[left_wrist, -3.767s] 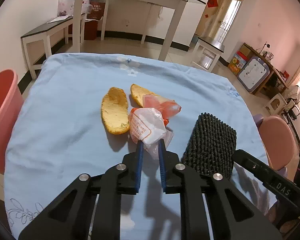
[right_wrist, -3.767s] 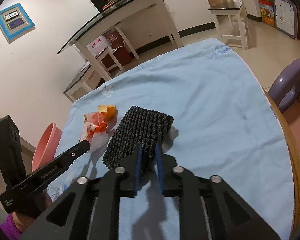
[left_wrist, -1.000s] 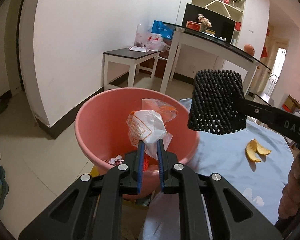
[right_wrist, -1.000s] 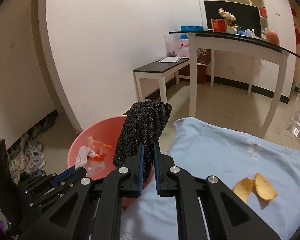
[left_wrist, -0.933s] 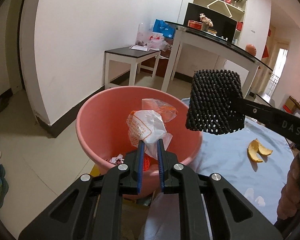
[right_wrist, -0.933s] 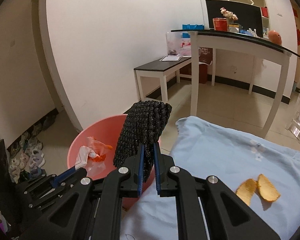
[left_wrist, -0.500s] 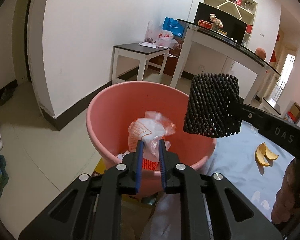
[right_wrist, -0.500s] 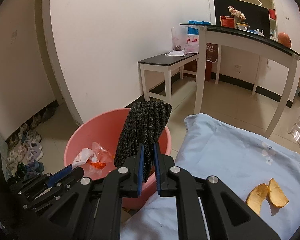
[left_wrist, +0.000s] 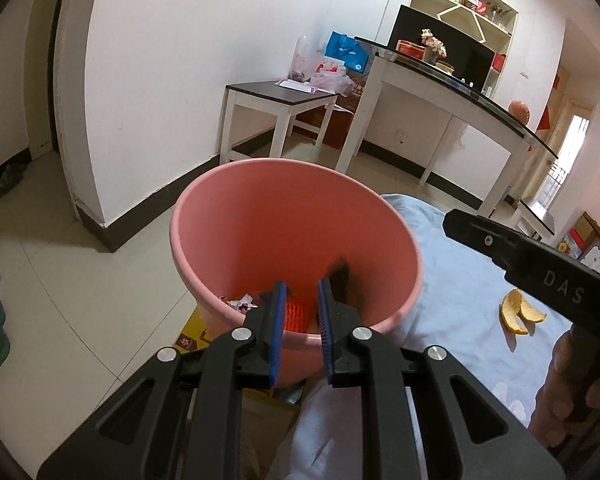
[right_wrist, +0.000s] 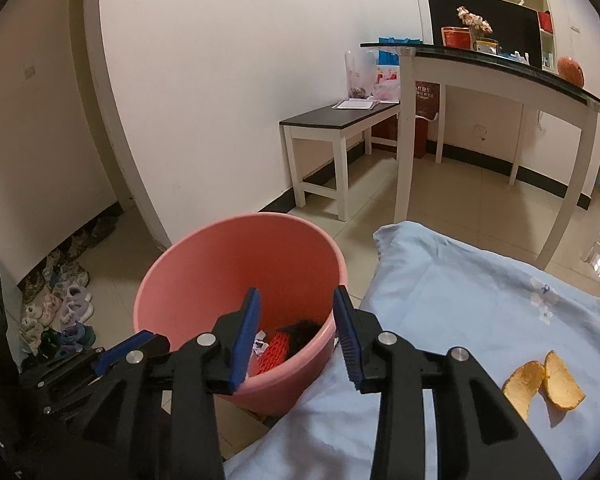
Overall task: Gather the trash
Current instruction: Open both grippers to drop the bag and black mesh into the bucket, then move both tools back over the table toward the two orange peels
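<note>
A pink bin [left_wrist: 236, 216] stands on the floor beside the table with the light blue cloth [left_wrist: 460, 280]; it also shows in the right wrist view [right_wrist: 204, 272]. My left gripper [left_wrist: 300, 316] is open and empty over the bin's near rim. My right gripper [right_wrist: 296, 332] is open and empty above the bin. Inside the bin lie the black foam net [right_wrist: 304, 330], a red net [right_wrist: 274, 350] and paper scraps [left_wrist: 240, 302]. Two orange peels [right_wrist: 544, 384] lie on the cloth, also seen in the left wrist view [left_wrist: 520, 314].
A low dark-topped bench [right_wrist: 340, 120] and a tall glass-topped table [right_wrist: 500, 68] stand behind the bin. Shoes [right_wrist: 56, 308] lie on the floor at left. A cardboard box [left_wrist: 192, 336] sits under the bin.
Both grippers opened. The plastic wrapper dropped from the left gripper and the black foam net from the right one, both into the pink bin.
</note>
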The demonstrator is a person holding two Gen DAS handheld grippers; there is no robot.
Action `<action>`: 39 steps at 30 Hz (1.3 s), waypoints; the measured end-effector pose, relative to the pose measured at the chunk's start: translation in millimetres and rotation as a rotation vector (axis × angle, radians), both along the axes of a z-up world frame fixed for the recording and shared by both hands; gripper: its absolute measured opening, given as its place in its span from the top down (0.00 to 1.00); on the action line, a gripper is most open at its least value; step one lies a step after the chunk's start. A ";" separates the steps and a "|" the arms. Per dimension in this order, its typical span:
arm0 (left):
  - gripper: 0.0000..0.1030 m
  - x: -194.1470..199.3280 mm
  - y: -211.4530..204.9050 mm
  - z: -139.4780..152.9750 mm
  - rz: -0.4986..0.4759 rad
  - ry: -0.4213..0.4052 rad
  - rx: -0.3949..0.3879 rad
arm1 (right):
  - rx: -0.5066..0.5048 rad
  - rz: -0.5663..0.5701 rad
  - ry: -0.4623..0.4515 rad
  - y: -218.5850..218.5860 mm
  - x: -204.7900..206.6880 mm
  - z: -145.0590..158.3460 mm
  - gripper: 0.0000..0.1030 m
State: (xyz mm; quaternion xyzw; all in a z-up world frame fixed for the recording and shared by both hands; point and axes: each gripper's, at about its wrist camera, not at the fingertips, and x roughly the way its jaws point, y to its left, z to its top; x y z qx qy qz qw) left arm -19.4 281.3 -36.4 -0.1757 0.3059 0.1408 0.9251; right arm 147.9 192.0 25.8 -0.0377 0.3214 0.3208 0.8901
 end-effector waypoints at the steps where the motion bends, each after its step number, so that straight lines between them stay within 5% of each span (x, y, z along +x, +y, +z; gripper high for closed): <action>1: 0.84 -0.3 -1.7 1.7 -0.003 -0.003 0.000 | 0.003 0.000 0.001 -3.0 -1.4 0.2 0.64; 15: 0.84 -0.8 -37.9 21.9 -0.078 -0.019 0.029 | 0.012 -0.047 0.038 -60.0 -32.7 -4.6 0.64; 39: 0.84 29.6 -137.0 14.0 -0.301 0.052 0.030 | -0.003 -0.377 0.046 -217.3 -55.2 -23.7 0.64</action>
